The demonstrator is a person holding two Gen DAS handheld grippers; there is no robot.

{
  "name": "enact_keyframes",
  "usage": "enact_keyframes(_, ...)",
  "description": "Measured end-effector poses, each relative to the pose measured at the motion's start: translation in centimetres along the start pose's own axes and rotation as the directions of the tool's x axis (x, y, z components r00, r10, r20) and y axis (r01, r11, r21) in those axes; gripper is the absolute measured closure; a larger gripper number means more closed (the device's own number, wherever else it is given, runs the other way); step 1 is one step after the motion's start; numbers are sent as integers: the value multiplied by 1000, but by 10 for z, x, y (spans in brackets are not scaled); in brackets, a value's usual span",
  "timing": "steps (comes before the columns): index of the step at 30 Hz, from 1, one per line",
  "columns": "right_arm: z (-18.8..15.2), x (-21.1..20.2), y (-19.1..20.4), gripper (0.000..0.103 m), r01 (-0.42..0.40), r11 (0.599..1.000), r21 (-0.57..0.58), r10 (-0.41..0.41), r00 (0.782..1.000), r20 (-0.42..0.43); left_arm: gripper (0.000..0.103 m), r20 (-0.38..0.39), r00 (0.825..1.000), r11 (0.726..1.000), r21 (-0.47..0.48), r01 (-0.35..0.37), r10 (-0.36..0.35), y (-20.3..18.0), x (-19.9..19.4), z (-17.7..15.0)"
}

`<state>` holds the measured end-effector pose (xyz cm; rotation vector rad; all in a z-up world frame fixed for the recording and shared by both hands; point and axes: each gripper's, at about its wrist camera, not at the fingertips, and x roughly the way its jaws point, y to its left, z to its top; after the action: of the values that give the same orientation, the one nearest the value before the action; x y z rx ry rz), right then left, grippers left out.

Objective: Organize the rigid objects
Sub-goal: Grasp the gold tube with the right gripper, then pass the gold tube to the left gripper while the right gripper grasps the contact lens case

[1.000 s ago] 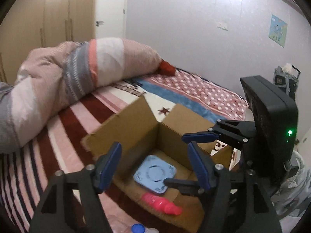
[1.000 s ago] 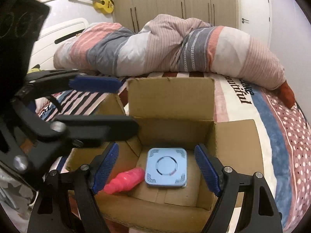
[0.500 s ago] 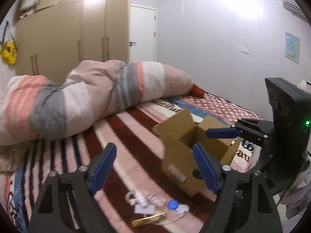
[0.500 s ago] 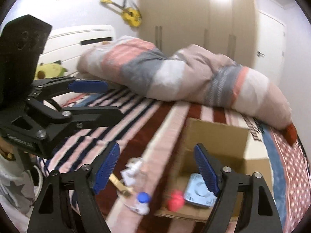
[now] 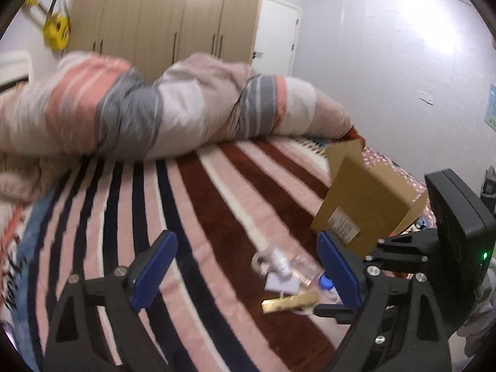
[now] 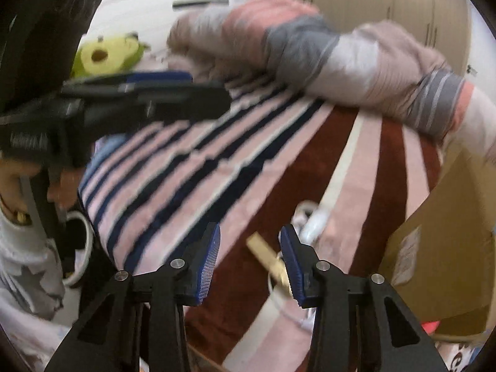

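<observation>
A cardboard box (image 5: 369, 204) stands on the striped bed at the right; its side also shows in the right wrist view (image 6: 446, 248). Loose items lie beside it: a gold bar (image 5: 291, 301), a white plug-like piece (image 5: 279, 263), a clear wrapper and a blue-capped bottle (image 5: 325, 280). My left gripper (image 5: 248, 272) is open and empty above the bedspread, left of these items. My right gripper (image 6: 250, 262) is open and empty, low over the bed, with the gold bar (image 6: 266, 252) just beyond its right finger. A white item (image 6: 313, 220) lies past it.
A rolled striped duvet (image 5: 173, 108) lies across the back of the bed. A green plush toy (image 6: 105, 52) sits by the headboard. Wardrobes (image 5: 173, 21) and a door stand behind. The right gripper's body (image 5: 458, 226) is at the left view's right edge.
Both grippers swung left, away from the box, toward the loose items on the bedspread. The right gripper dropped low near the gold bar and its jaws narrowed. The box interior is out of sight.
</observation>
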<state>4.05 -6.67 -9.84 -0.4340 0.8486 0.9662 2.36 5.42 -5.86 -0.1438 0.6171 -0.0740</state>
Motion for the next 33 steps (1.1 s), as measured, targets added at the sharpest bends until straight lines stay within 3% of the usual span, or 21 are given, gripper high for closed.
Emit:
enact_keyframes(6, -29, 41, -10, 67, 44, 999, -16, -46, 989, -142, 13, -61, 998, 999, -53, 2, -5, 19, 26, -37)
enact_keyframes(13, -35, 72, -27, 67, 74, 997, -32, -79, 973, -216, 13, -104, 994, 996, -94, 4, -14, 28, 39, -57)
enact_keyframes(15, -37, 76, -30, 75, 65, 997, -34, -71, 970, -231, 13, -111, 994, 996, -94, 1, -12, 29, 40, -60)
enact_keyframes(17, -36, 76, -34, 87, 26, 1000, 1, -25, 973, -230, 13, -118, 993, 996, -91, -3, -8, 30, 42, -61)
enact_keyframes(23, -30, 80, -28, 89, -61, 973, 221, 103, 978, -183, 13, -149, 989, 995, -104, 6, -22, 29, 50, -65)
enact_keyframes(30, -25, 94, 0, 89, -95, 961, 259, 127, 986, -110, 13, -207, 978, 994, -105, -38, 16, 34, 57, -74)
enact_keyframes(33, -26, 67, -2, 78, -2, 979, 206, 19, 996, -82, 13, -226, 974, 991, -125, -44, 15, 37, 59, -80)
